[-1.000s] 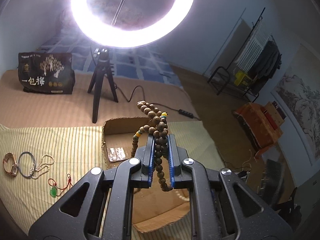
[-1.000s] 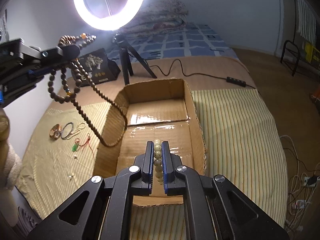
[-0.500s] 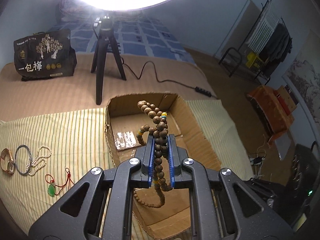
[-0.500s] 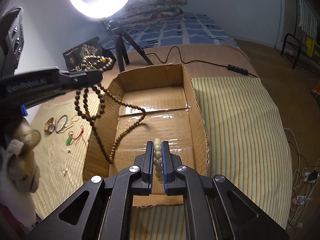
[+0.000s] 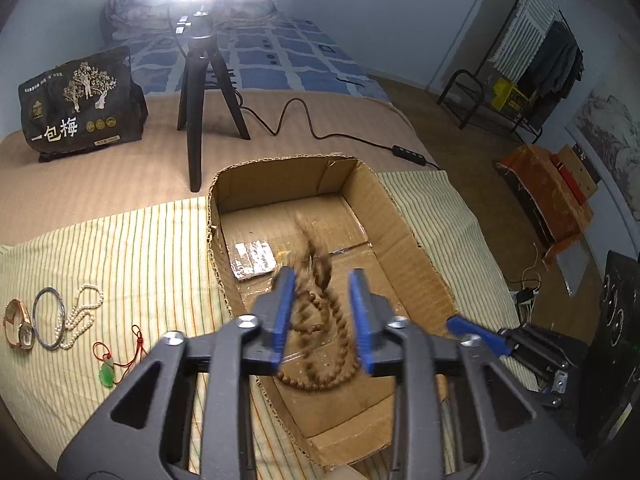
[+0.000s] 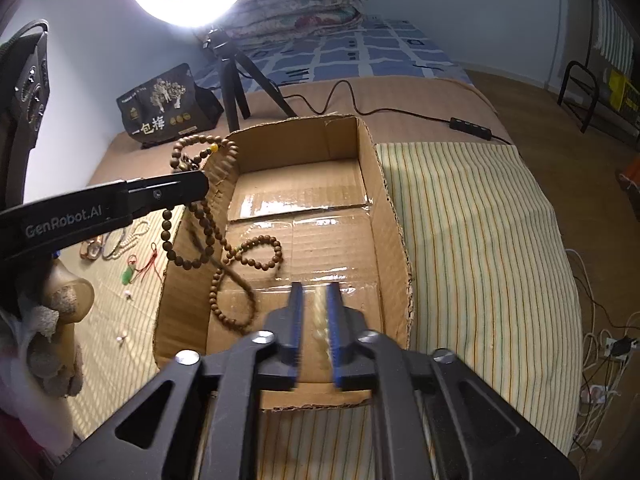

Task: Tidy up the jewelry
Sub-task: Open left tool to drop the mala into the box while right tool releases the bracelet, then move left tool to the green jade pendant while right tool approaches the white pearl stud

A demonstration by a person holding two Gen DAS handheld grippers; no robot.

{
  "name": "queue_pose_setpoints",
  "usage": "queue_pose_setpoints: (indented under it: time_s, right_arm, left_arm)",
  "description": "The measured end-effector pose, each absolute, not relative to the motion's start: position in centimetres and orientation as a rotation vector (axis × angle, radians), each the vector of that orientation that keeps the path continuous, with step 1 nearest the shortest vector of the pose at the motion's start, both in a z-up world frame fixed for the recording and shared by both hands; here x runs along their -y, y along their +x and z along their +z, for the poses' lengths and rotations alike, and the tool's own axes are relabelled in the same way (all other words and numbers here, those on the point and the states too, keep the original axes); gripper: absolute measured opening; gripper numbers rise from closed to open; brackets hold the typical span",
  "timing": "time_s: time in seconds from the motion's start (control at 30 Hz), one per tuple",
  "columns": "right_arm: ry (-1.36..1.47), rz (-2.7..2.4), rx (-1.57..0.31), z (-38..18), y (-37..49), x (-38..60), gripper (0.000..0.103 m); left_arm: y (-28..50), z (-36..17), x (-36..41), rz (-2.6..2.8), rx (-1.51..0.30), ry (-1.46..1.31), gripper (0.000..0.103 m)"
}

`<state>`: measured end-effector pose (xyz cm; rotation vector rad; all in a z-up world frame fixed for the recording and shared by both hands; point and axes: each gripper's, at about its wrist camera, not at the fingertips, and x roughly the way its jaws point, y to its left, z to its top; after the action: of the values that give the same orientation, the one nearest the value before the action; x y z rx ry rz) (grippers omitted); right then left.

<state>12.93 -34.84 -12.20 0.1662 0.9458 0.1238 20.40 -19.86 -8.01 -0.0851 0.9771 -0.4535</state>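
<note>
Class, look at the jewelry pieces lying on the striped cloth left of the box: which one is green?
The small green pendant on a red cord. The watch, the metal bangle and the white pearl strand beside it show no green.

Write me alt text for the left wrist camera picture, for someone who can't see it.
The left gripper has just been opening, its jaws now apart, over a cardboard box, and a long brown bead string, blurred, lies between them, its loops on the box floor. On the striped cloth to the left lie a watch, bangle, pearl strand and green pendant.
</note>
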Motion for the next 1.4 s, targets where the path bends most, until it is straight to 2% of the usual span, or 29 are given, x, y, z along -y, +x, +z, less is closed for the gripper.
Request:
queue_pose_setpoints:
  time_s: [0.03, 0.1, 0.93, 1.4]
  right_arm:
    - [0.167, 0.121, -0.942, -12.1, 12.9, 34.8, 0.03]
    - [0.165, 0.112, -0.925, -11.7, 12.6, 34.8, 0.042]
    - [0.141, 0.185, -0.836, -8.4, 10.1, 32.1, 0.043]
    - [0.093, 0.33, -0.793, -7.9, 9.8, 26.8, 0.043]
  left_arm:
    - [20.4, -8.0, 19.7, -0.452, -0.976, -0.084, 0.032]
    - [20.1, -7.7, 19.3, -0.447, -0.971, -0.085, 0.032]
    - [15.4, -3.2, 9.6, -0.355, -0.809, -0.033, 0.032]
    - [12.9, -5.6, 2.9, -0.279, -0.854, -0.065, 0.032]
